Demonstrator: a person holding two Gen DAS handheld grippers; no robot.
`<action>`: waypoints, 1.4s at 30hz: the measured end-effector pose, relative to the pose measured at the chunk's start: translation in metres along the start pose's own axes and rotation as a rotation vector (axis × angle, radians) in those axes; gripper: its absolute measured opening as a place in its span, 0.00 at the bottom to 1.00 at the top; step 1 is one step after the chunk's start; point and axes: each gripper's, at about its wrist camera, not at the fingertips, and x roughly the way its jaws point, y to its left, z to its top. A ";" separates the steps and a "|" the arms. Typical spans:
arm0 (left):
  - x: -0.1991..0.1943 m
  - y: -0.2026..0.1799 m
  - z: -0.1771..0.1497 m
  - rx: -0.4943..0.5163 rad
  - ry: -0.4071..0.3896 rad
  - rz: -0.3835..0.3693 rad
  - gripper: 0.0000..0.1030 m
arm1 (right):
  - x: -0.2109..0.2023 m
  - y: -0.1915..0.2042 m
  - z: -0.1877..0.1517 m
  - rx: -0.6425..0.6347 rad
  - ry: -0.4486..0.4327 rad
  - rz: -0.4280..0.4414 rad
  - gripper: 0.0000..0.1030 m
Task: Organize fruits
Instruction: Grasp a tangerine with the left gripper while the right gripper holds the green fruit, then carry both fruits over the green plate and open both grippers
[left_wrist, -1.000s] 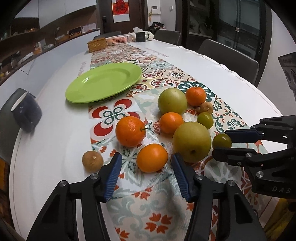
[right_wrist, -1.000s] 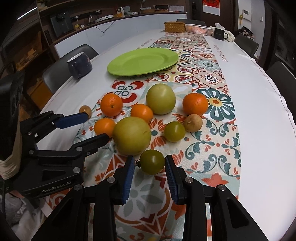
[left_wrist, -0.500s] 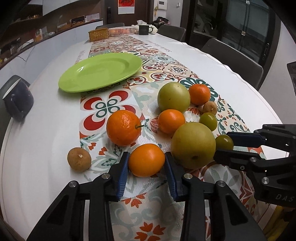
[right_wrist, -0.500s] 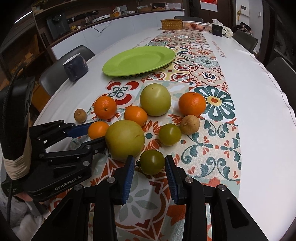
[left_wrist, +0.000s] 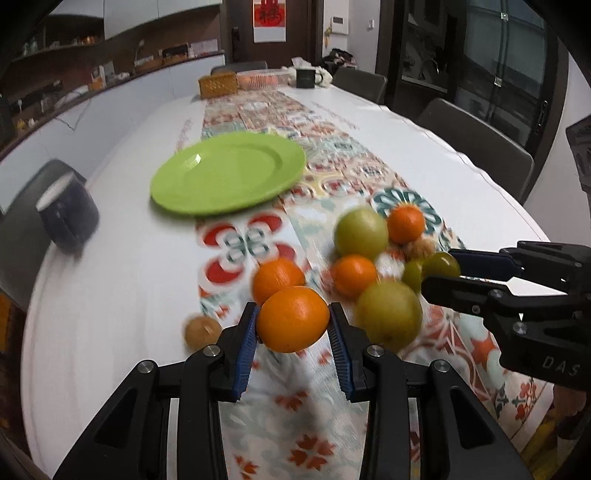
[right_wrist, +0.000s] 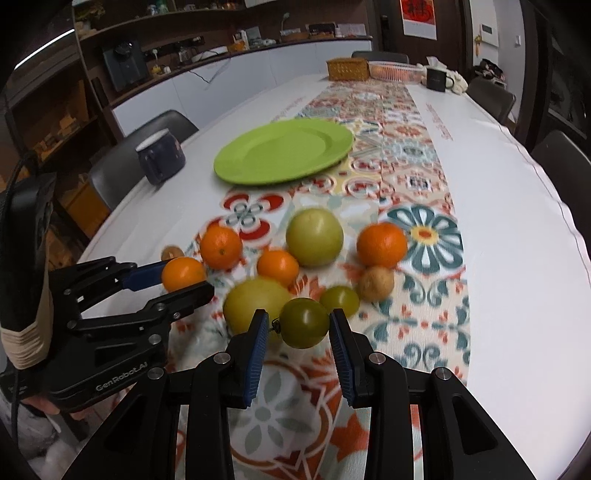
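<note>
My left gripper (left_wrist: 292, 332) is shut on an orange (left_wrist: 293, 319) and holds it just above the patterned runner; it also shows in the right wrist view (right_wrist: 183, 274). My right gripper (right_wrist: 299, 334) is shut on a small dark green fruit (right_wrist: 304, 323), lifted off the cloth; the left wrist view shows it too (left_wrist: 441, 265). A green plate (left_wrist: 229, 171) lies empty farther back. Other oranges (right_wrist: 221, 246), two large yellow-green fruits (right_wrist: 314, 236) and small brown fruits (right_wrist: 376, 282) lie on the runner.
A dark blue mug (right_wrist: 160, 160) stands at the table's left edge. A wicker basket (right_wrist: 348, 69), a pink tray and a black mug (right_wrist: 436, 78) stand at the far end. Chairs line both sides.
Both grippers have closed on their fruits and lifted them off the runner. The views now look higher and farther along the table.
</note>
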 end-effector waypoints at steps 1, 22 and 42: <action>-0.002 0.002 0.005 0.003 -0.011 0.008 0.36 | 0.000 0.001 0.006 -0.008 -0.014 0.007 0.34; 0.057 0.080 0.110 -0.054 0.001 0.017 0.36 | 0.078 0.001 0.152 -0.075 0.004 0.083 0.34; 0.100 0.104 0.114 -0.085 0.102 0.045 0.54 | 0.139 -0.010 0.176 -0.022 0.103 0.063 0.49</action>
